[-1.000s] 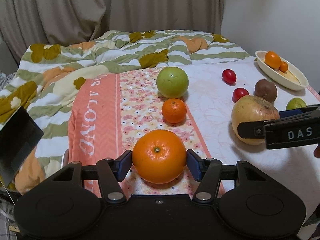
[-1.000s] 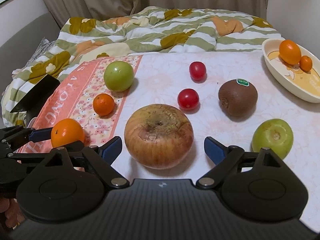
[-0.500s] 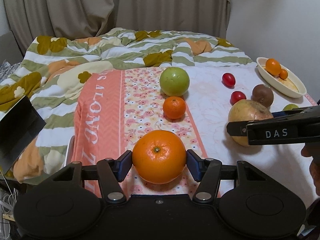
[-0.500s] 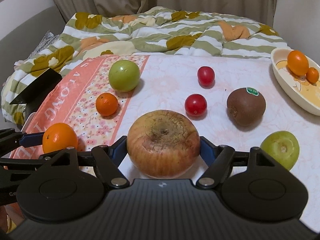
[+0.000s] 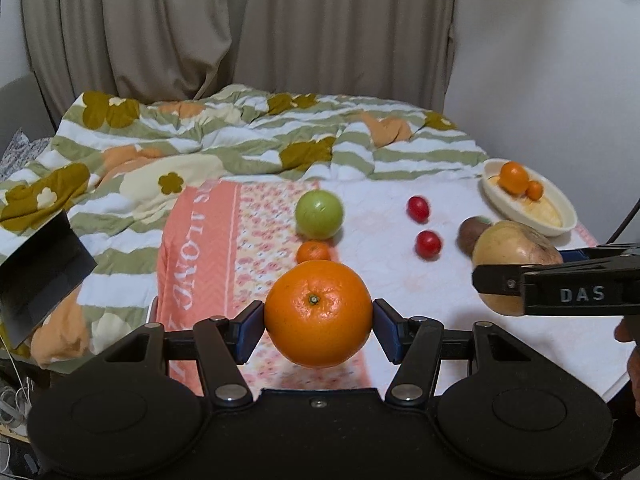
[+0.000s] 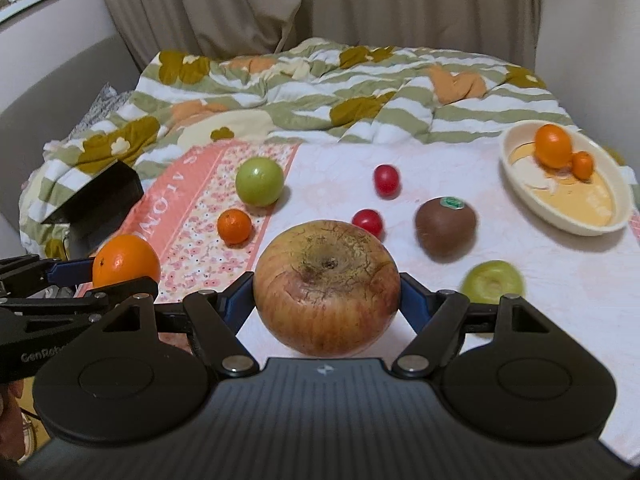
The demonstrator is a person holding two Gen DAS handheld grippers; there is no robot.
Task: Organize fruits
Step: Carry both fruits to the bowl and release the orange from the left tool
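Note:
My left gripper [image 5: 319, 326] is shut on a large orange [image 5: 319, 312] and holds it above the bed; the orange also shows in the right wrist view [image 6: 126, 262]. My right gripper [image 6: 326, 296] is shut on a big yellow-red apple [image 6: 326, 286], lifted off the white cloth; the apple shows at the right of the left wrist view [image 5: 516, 252]. On the bed lie a green apple [image 6: 259, 181], a small mandarin [image 6: 234, 226], two cherry tomatoes [image 6: 386, 180] [image 6: 367, 221], a kiwi [image 6: 446, 228] and a second green fruit [image 6: 492, 283].
A cream oval dish [image 6: 520, 196] at the far right holds two oranges [image 6: 553, 146]. A rumpled striped quilt [image 6: 320, 92] covers the back of the bed. A black box [image 6: 100, 204] sits at the left edge. Curtains and a wall stand behind.
My right gripper closed on the big apple and lifted it. My left gripper raised the large orange higher off the bed.

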